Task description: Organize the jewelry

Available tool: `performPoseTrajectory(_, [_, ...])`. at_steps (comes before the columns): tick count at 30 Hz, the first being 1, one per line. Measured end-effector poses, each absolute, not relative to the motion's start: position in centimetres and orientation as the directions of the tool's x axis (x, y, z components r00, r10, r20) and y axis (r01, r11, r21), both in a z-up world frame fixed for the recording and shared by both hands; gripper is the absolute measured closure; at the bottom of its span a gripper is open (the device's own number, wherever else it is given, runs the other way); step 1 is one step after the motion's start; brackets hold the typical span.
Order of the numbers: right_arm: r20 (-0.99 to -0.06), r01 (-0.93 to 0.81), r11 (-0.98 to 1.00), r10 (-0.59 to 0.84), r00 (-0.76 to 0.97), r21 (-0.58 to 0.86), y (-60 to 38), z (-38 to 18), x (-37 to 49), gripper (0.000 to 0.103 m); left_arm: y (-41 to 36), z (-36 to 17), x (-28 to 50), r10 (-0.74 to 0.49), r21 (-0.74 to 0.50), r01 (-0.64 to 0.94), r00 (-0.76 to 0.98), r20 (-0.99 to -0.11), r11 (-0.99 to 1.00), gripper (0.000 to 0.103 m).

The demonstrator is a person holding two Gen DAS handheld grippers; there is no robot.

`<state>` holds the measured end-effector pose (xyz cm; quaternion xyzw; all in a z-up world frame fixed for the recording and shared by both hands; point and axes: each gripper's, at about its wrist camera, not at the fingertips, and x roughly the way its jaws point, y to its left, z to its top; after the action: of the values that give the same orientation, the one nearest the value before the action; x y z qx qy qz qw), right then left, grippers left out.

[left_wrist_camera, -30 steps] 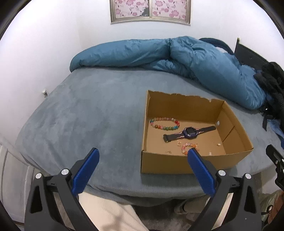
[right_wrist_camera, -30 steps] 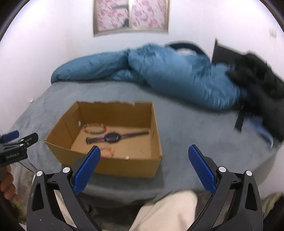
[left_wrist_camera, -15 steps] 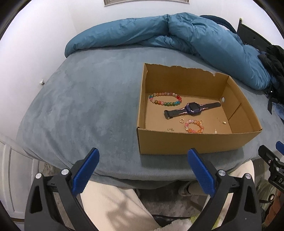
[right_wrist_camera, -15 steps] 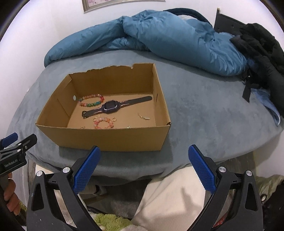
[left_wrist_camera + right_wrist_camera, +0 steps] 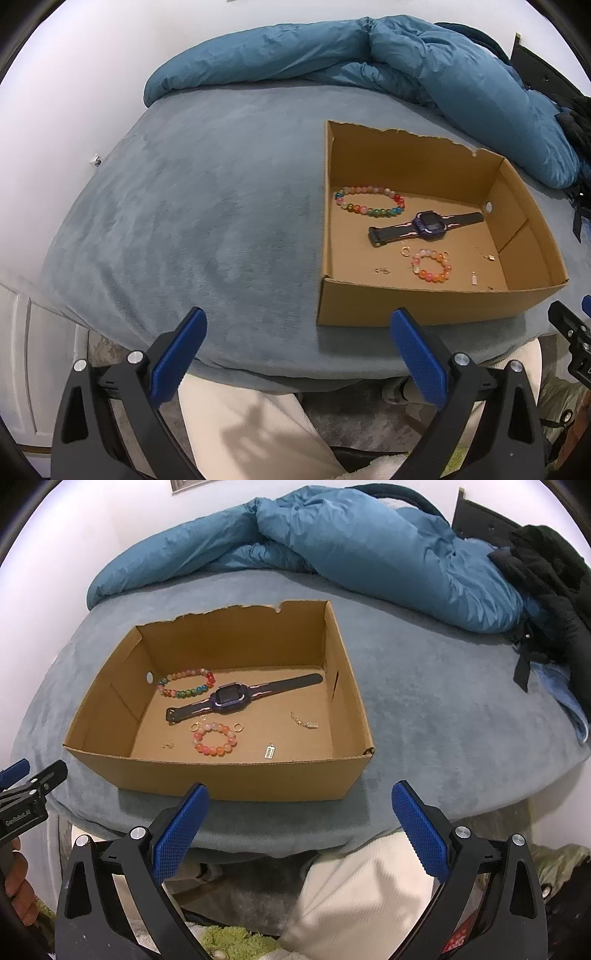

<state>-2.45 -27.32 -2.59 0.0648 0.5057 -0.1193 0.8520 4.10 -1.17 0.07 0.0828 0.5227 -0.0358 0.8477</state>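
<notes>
A shallow cardboard box (image 5: 413, 302) (image 5: 229, 775) sits near the bed's front edge. Inside lie a multicoloured bead bracelet (image 5: 369, 201) (image 5: 186, 683), a dark purple smartwatch (image 5: 428, 223) (image 5: 231, 698), a smaller orange-pink bead bracelet (image 5: 431, 265) (image 5: 214, 738), and several tiny gold rings and charms (image 5: 304, 720). My left gripper (image 5: 295, 350) stands open in front of the bed, left of the box. My right gripper (image 5: 301, 825) is open too, just before the box's front wall. Both hold nothing.
The box rests on a grey-blue bed cover (image 5: 207, 221). A rumpled blue duvet (image 5: 351, 542) lies at the back, with black clothing (image 5: 554, 576) at the right. A person's light trousers (image 5: 369, 897) show below both grippers. A green rug (image 5: 229, 941) covers the floor.
Both grippers have tilted downward and come nearer, so the box interior is seen more from above. The picture on the wall has left the left view. Both jaws stayed open.
</notes>
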Motion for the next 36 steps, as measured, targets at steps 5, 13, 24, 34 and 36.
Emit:
performPoseTrajectory(5, [-0.884,0.274,0.962,-0.137,0.447,-0.011,-27.6,-2.8,-2.0,0.008,-0.9,0.0,4.5,0.036,0.111,0.143,0.447,-0.894,0.984,0.006])
performPoseTrajectory(13, [-0.889,0.283,0.959,-0.14,0.436,-0.012,-27.8,-2.8,-1.5,0.008,-0.8,0.0,4.7,0.047,0.123,0.142,0.447,-0.893,0.982,0.006])
performPoseTrajectory(24, [-0.89,0.292,0.956,-0.149,0.431,-0.019,-27.9,-2.7,-1.6,0.008,-0.8,0.1,4.7,0.047,0.122,0.141,0.446,-0.894,0.982,0.006])
performPoseTrajectory(34, [-0.894,0.312,0.95,-0.162,0.417,-0.027,-28.4,-2.7,-2.2,0.008,-1.0,0.1,4.4,0.039,0.119,0.152,0.444,-0.895,0.981,0.006])
performPoseTrajectory(36, [-0.895,0.313,0.949,-0.162,0.415,-0.027,-28.5,-2.8,-2.3,0.008,-1.1,0.1,4.3,0.036,0.116,0.155,0.442,-0.896,0.981,0.006])
